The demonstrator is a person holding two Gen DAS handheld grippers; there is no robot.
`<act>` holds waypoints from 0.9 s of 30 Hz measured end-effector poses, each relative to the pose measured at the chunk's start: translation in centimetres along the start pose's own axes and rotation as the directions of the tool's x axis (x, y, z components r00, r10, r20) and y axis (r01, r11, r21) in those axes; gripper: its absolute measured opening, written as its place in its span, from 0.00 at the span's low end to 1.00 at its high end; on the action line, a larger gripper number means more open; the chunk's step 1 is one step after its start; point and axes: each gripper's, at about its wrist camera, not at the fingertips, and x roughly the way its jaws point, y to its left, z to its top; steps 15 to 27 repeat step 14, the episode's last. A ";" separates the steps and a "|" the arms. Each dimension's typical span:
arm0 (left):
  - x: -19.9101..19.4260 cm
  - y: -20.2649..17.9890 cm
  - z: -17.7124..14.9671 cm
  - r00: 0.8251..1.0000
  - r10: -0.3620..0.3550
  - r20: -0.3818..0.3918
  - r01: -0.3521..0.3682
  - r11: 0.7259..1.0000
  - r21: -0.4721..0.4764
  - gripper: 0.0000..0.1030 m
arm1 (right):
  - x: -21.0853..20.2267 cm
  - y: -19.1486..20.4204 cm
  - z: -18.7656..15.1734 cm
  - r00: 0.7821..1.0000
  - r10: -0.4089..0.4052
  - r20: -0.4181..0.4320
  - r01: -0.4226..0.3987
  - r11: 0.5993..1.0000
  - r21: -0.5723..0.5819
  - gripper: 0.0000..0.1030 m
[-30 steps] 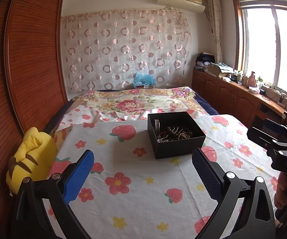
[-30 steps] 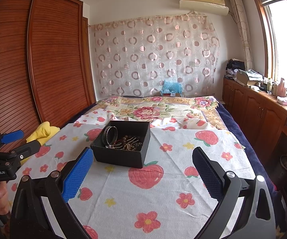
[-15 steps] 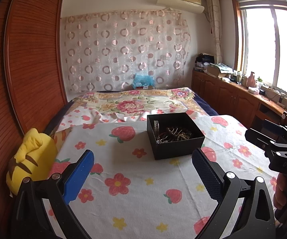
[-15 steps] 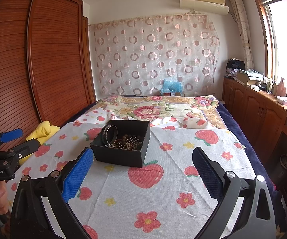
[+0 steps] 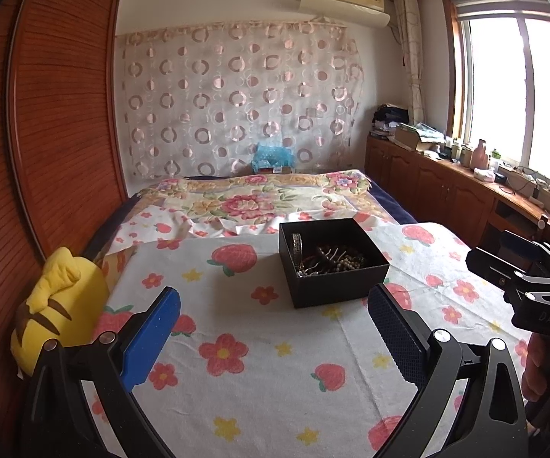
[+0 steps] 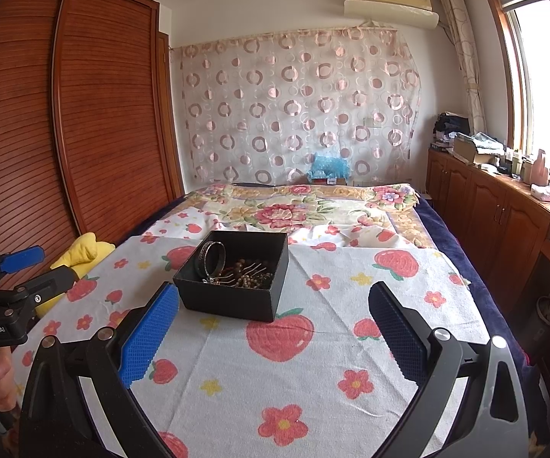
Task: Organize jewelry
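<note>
We hold the left gripper (image 5: pixel 273 328) and right gripper (image 6: pixel 273 324) over the near edge of the bed (image 6: pixel 351 343), jaws spread wide, nothing between them. The box (image 6: pixel 233 299) sits mid-bed, a bangle (image 6: pixel 214 257) and beads (image 6: pixel 250 276) heaped inside. That fits either sorting still ahead or everything gathered in. Bare cloth rings the box; the right edge drops off.
</note>
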 end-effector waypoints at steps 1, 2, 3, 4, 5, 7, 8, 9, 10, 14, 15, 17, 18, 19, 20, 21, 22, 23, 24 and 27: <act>0.0 0.0 0.0 1.000 0.001 0.000 -0.001 1.000 0.000 0.92 | 0.0 0.0 0.0 1.000 0.001 0.000 -0.001 1.000 0.001 0.97; 0.0 0.0 0.0 1.000 0.001 0.000 -0.001 1.000 0.001 0.92 | 0.0 0.0 0.0 1.000 0.000 0.000 0.000 1.000 0.000 0.97; 0.0 0.0 0.0 1.000 0.000 0.000 0.000 1.000 0.001 0.92 | 0.0 0.0 0.0 1.000 0.000 0.000 0.000 1.000 0.000 0.97; 0.0 0.0 0.0 1.000 0.000 0.000 0.000 1.000 0.002 0.92 | 0.0 0.0 0.0 1.000 0.000 0.000 0.000 1.000 0.000 0.97; 0.0 0.0 0.0 1.000 0.000 -0.001 0.000 1.000 0.002 0.92 | 0.0 0.0 0.0 1.000 0.000 0.000 0.000 1.000 0.000 0.97; 0.1 -0.1 0.1 1.000 -0.001 0.000 0.001 1.000 0.001 0.92 | 0.0 0.0 0.0 1.000 0.000 -0.001 0.000 1.000 0.001 0.97; 0.1 -0.1 0.1 1.000 -0.003 0.000 0.003 1.000 -0.001 0.92 | 0.0 0.0 0.0 1.000 0.000 -0.001 0.000 1.000 0.000 0.97; 0.1 -0.1 0.1 1.000 -0.002 -0.001 0.002 1.000 0.000 0.92 | 0.0 0.0 0.1 1.000 0.000 -0.001 0.000 1.000 0.000 0.97; 0.1 -0.2 0.1 1.000 -0.001 0.000 0.001 1.000 0.000 0.92 | 0.0 0.0 0.0 1.000 0.001 -0.001 -0.001 1.000 0.001 0.97; 0.1 -0.2 0.1 1.000 0.000 -0.001 0.000 1.000 0.001 0.92 | 0.0 0.0 0.1 1.000 0.000 0.000 0.000 1.000 0.001 0.97; 0.1 -0.2 0.1 1.000 0.000 -0.001 0.000 1.000 0.001 0.92 | 0.0 0.0 0.1 1.000 0.000 0.000 0.000 1.000 0.001 0.97; 0.1 -0.2 0.1 1.000 0.000 -0.001 0.000 1.000 0.001 0.92 | 0.0 0.0 0.1 1.000 0.000 0.000 0.000 1.000 0.001 0.97; 0.1 -0.2 0.1 1.000 0.000 -0.001 0.000 1.000 0.001 0.92 | 0.0 0.0 0.1 1.000 0.000 0.000 0.000 1.000 0.001 0.97; 0.1 -0.2 0.1 1.000 0.000 -0.001 0.000 1.000 0.001 0.92 | 0.0 0.0 0.1 1.000 0.000 0.000 0.000 1.000 0.001 0.97; 0.1 -0.2 0.1 1.000 0.000 -0.001 0.000 1.000 0.001 0.92 | 0.0 0.0 0.1 1.000 0.000 0.000 0.000 1.000 0.001 0.97; 0.1 -0.2 0.1 1.000 0.000 -0.001 0.000 1.000 0.001 0.92 | 0.0 0.0 0.1 1.000 0.000 0.000 0.000 1.000 0.001 0.97; 0.1 -0.2 0.1 1.000 0.000 -0.001 0.000 1.000 0.001 0.92 | 0.0 0.0 0.1 1.000 0.000 0.000 0.000 1.000 0.001 0.97; 0.1 -0.2 0.1 1.000 0.000 -0.001 0.000 1.000 0.001 0.92 | 0.0 0.0 0.1 1.000 0.000 0.000 0.000 1.000 0.001 0.97; 0.1 -0.2 0.1 1.000 0.000 -0.001 0.000 1.000 0.001 0.92 | 0.0 0.0 0.1 1.000 0.000 0.000 0.000 1.000 0.001 0.97; 0.1 -0.2 0.1 1.000 0.000 -0.001 0.000 1.000 0.001 0.92 | 0.0 0.0 0.1 1.000 0.000 0.000 0.000 1.000 0.001 0.97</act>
